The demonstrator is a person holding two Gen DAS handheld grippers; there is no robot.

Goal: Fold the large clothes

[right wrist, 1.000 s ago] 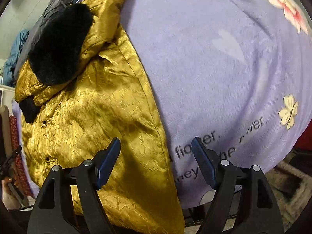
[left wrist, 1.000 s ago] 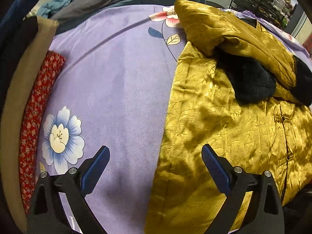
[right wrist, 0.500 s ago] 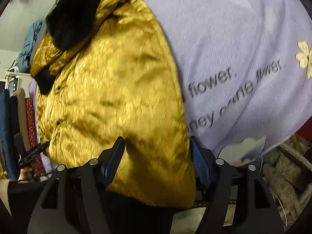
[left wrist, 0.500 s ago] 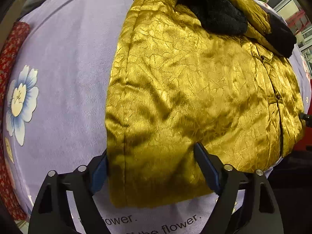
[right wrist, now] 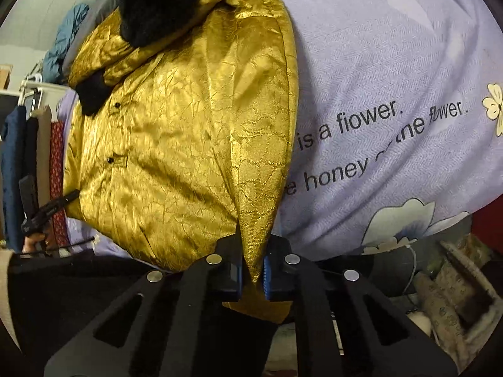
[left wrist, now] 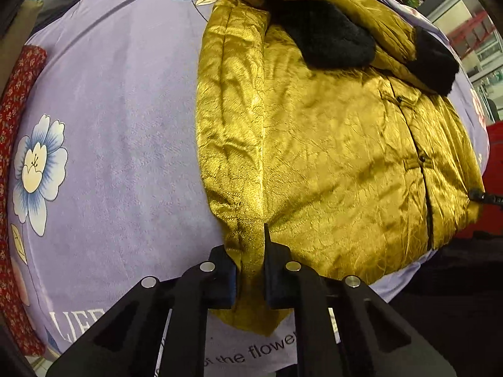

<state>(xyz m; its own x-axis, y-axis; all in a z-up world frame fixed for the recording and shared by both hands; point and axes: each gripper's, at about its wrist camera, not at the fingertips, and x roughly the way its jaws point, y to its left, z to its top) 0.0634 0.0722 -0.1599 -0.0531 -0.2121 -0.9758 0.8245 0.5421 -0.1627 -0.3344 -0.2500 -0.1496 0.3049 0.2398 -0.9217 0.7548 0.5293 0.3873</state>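
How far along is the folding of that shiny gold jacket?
Early to midway, I'd say. Done: the gold jacket lies on the lilac floral bedspread with a black-cuffed sleeve already folded across its chest. In hand: the left claw and right claw each pinch a bottom hem corner. Left: probably folding the hem up toward the collar.
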